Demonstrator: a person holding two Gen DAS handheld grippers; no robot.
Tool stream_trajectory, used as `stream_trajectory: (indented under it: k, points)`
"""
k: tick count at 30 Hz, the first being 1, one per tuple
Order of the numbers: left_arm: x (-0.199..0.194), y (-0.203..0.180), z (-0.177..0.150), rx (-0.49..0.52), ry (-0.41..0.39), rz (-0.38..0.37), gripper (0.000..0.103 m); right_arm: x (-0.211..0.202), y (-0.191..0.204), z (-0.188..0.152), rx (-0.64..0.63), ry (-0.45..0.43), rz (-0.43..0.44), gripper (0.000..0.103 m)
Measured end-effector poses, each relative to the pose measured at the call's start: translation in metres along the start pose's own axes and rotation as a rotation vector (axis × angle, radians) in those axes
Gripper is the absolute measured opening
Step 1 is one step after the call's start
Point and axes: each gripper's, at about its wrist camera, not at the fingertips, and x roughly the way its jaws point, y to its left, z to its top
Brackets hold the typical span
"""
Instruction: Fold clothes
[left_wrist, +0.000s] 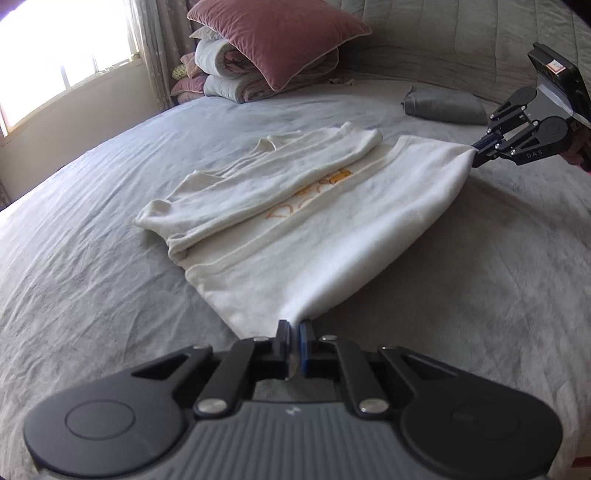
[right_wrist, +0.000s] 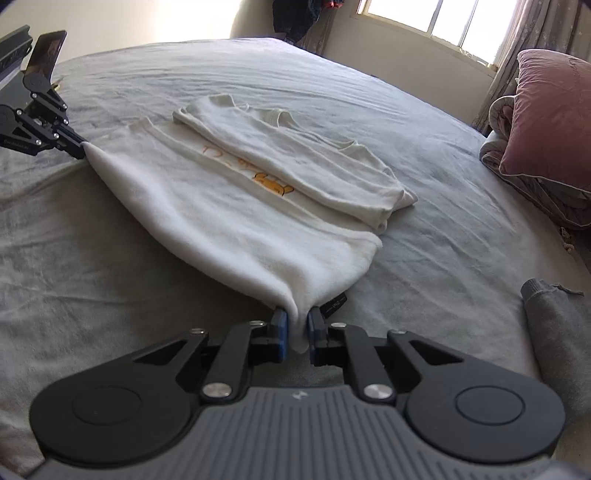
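While the grey bed fills most of both views, a cream sweater lies across its middle, one side already folded over the body so that an orange print shows only in part along the folded edge. Its near edge is lifted off the bedcover and stretched between two corners. Pink pillow sits on a stack of folded quilts at the head of the bed, well apart from the sweater. A rolled grey garment lies on the bed beyond the sweater's far corner. Left hand-held gripper is clamped on one corner of the sweater's raised edge, cloth pinched between its blue pads. Right hand-held gripper is clamped on the other corner, fabric bunched between its fingers.
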Motion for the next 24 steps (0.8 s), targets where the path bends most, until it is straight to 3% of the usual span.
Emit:
stream_trajectory:
  k: [9,15,24]
  points:
    - [-0.018,0.036,0.044,-0.21,-0.214,0.059,0.004,-0.01,-0.038,0.045,0.146,-0.136,-0.025,0.011]
    - [0.007,0.056,0.076,-0.28,-0.261,0.169,0.004,0.01,-0.063,0.076,0.214,-0.187,-0.081,0.011]
    - [0.073,0.1,0.112,-0.399,-0.241,0.23,0.004,0.077,-0.108,0.113,0.34,-0.164,-0.109,0.011]
